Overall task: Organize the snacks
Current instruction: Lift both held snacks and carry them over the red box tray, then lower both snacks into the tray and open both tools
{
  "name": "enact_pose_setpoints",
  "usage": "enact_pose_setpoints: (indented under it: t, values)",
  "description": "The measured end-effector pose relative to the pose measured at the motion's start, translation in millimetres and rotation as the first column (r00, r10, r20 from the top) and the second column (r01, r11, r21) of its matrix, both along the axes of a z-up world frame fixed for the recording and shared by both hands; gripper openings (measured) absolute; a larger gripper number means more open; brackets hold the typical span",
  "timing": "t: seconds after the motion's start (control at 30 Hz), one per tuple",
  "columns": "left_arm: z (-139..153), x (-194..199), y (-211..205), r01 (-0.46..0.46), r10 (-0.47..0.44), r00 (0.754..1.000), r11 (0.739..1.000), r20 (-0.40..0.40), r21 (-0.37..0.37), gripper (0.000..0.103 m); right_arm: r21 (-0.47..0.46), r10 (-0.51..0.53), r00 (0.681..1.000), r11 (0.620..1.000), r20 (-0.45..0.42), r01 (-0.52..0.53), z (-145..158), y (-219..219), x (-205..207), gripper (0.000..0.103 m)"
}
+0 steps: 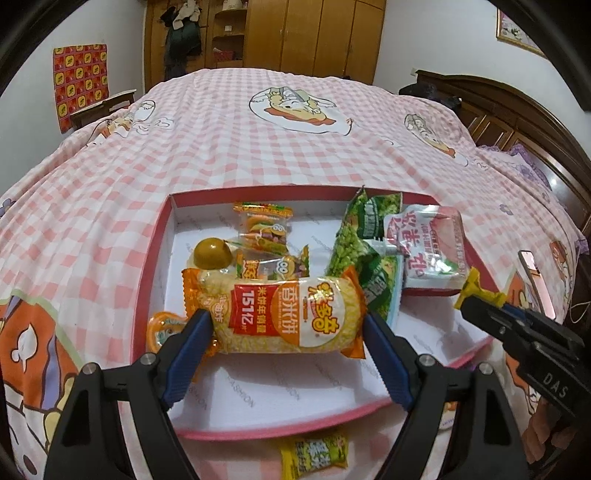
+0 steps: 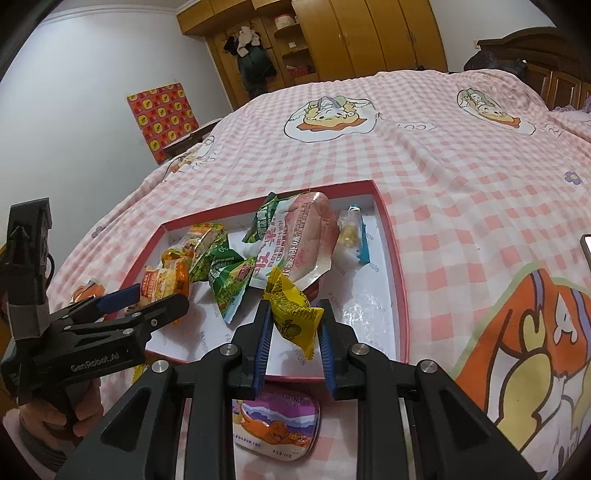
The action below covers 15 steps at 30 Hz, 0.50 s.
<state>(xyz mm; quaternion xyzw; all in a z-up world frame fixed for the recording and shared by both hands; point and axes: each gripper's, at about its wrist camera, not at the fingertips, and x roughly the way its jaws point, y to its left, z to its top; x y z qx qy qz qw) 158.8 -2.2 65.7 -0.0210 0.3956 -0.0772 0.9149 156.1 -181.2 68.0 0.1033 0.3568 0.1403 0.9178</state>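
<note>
A shallow pink box (image 1: 155,258) (image 2: 400,295) lies on the bed with several snacks inside. My left gripper (image 1: 290,317) is shut on an orange rice-cracker pack (image 1: 284,315) (image 2: 162,286) held over the box's left part. My right gripper (image 2: 295,317) (image 1: 467,293) is shut on a small yellow candy packet (image 2: 291,308) (image 1: 476,286) over the box's front right. Inside lie green pea bags (image 1: 354,236) (image 2: 231,286), a pink-and-white pouch (image 1: 432,247) (image 2: 299,240), burger gummy packs (image 1: 264,229) and a brown egg-shaped snack (image 1: 212,253).
A purple tin (image 2: 275,424) sits on the pink checked bedspread (image 1: 258,147) just in front of the box, and a yellow-green packet (image 1: 316,454) lies by the near rim. A phone (image 1: 532,273) rests right of the box. A wooden headboard (image 1: 517,110) and wardrobe (image 1: 314,33) stand beyond.
</note>
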Motion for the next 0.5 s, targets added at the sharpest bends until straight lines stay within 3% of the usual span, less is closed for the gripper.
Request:
enact_pose_setpoints:
  t: [0.5]
  values:
    - [-4.9, 11.5, 8.3, -0.023, 0.023, 1.0, 1.0, -0.014, -0.018, 0.086, 0.008, -0.023, 1.0, 1.0, -0.014, 0.023, -6.6, -4.0, 6.6, 0.025]
